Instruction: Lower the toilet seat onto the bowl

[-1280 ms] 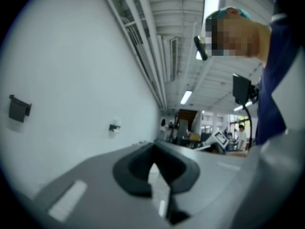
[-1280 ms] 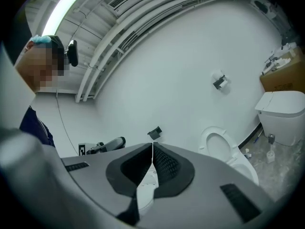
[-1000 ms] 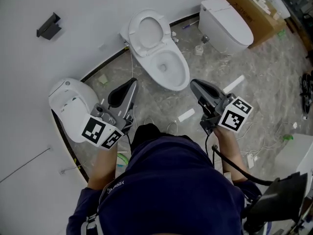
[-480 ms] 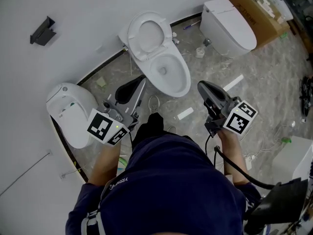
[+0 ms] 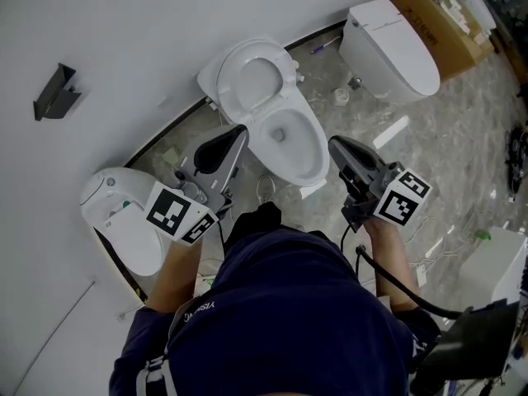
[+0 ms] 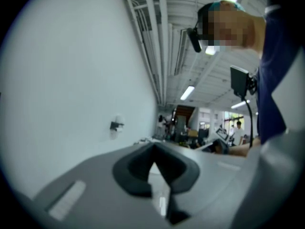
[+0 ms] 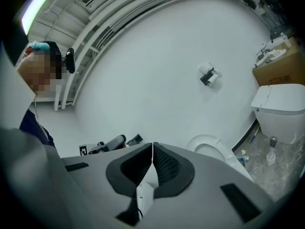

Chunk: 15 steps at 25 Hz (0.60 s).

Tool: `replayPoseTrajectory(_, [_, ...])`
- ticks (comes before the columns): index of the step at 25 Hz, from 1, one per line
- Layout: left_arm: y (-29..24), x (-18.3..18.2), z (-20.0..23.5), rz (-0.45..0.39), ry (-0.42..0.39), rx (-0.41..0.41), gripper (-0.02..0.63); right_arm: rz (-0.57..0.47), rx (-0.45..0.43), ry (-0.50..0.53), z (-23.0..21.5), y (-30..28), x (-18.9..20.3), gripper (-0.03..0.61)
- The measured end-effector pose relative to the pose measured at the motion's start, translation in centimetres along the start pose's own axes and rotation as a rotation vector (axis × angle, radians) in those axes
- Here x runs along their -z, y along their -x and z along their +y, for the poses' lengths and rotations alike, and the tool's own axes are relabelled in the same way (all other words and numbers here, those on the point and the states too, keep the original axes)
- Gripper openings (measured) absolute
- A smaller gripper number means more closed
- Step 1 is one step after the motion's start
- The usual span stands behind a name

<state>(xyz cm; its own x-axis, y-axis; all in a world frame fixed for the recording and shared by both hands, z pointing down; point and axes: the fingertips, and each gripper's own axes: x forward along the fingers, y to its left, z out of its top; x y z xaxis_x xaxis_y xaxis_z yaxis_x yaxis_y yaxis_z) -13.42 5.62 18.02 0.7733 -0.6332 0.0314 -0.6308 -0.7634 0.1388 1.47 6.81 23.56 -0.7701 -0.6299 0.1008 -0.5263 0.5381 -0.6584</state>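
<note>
Left tool [image 5: 238,133] and right tool [image 5: 333,143], jaws together and empty, near upright toilet seat [image 5: 228,79].

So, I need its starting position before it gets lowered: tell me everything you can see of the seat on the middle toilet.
The toilet seat is a white, glossy, plastic-looking oval ring. It stands raised, leaning back towards the wall, above the rear of the open bowl. Whether a lid stands behind it cannot be told. Nothing touches it: the left gripper and right gripper hang short of it, jaws shut.
</note>
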Motion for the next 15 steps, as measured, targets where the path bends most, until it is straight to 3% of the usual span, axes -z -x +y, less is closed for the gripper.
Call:
replayPoseTrajectory(5, [-2.6, 0.0, 5.8, 0.013, 0.022, -0.003, 0.003, 0.014, 0.012, -0.022, -2.2, -5.0, -1.6, 0.009])
replayPoseTrajectory(15, [-5.6, 0.7, 12.8, 0.035, 0.037, 0.020, 0.003, 0.025, 0.035, -0.020, -4.6, -11.4, -4.4, 0.009])
